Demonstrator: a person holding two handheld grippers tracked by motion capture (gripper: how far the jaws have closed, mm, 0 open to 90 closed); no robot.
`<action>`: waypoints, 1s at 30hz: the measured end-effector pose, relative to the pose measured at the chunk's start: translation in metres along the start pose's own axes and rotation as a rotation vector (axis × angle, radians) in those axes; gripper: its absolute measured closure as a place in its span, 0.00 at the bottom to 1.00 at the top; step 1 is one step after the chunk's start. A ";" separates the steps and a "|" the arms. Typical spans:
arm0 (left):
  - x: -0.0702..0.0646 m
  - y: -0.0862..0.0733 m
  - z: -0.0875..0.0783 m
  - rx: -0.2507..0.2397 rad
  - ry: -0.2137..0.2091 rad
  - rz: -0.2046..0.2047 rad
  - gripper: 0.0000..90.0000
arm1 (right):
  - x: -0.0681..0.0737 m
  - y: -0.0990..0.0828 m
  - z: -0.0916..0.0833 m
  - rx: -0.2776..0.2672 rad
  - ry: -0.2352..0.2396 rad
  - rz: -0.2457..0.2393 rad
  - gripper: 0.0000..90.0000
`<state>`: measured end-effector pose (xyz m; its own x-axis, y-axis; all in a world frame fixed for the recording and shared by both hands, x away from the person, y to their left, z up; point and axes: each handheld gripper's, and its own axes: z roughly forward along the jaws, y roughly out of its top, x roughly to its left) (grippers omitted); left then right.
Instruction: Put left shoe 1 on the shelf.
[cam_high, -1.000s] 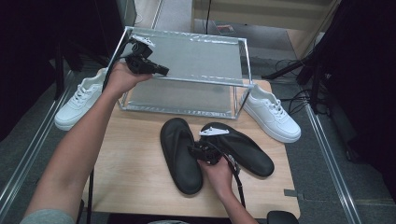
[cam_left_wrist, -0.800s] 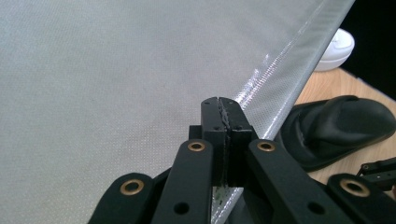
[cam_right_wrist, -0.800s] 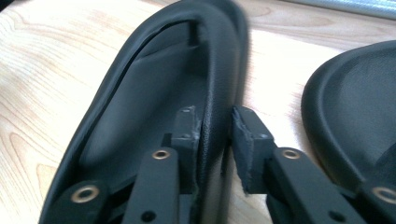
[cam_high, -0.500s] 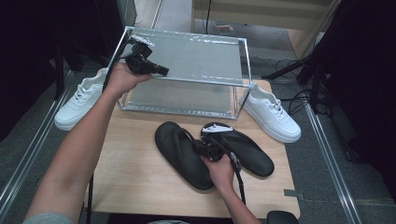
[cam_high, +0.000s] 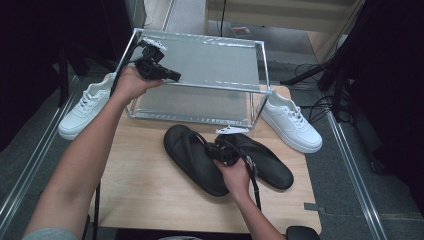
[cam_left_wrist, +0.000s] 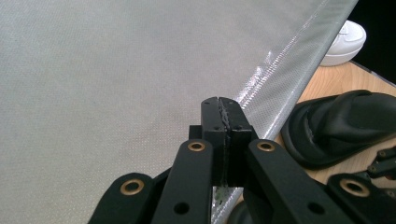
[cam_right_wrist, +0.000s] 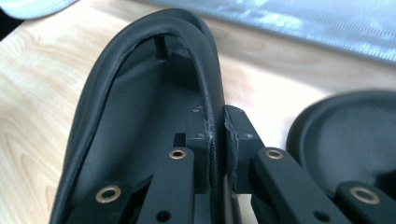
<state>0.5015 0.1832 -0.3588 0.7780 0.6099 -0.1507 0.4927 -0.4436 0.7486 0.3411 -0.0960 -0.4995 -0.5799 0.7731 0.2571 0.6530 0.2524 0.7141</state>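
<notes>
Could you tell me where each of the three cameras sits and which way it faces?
High view: above the person's side, looking forward and down at the table, rack and black sandals; both forearms show.
Left gripper view: rides the left gripper, looking along its shut jaws over the rack's mesh top.
Right gripper view: rides the right gripper, whose jaws pinch the left sandal by its strap.
Shared: the gripper views both catch the left sandal and the table.

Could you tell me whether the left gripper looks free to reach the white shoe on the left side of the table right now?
Probably not as things stand: the left gripper is shut on the front edge of the rack's top shelf. The left white shoe lies open below it, so it would have to let go first.
</notes>
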 end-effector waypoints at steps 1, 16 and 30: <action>0.000 0.000 0.000 0.001 -0.001 -0.001 1.00 | -0.001 0.004 0.001 0.000 -0.004 0.002 0.92; 0.000 0.000 0.000 -0.001 -0.004 0.010 1.00 | -0.018 0.052 0.028 -0.032 -0.073 0.045 0.92; -0.001 0.000 0.000 -0.002 0.002 0.018 1.00 | -0.034 0.078 0.068 -0.066 -0.164 0.116 0.91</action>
<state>0.5009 0.1828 -0.3590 0.7860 0.6030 -0.1362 0.4781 -0.4533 0.7523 0.4449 -0.0633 -0.4964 -0.4122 0.8805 0.2342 0.6742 0.1219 0.7284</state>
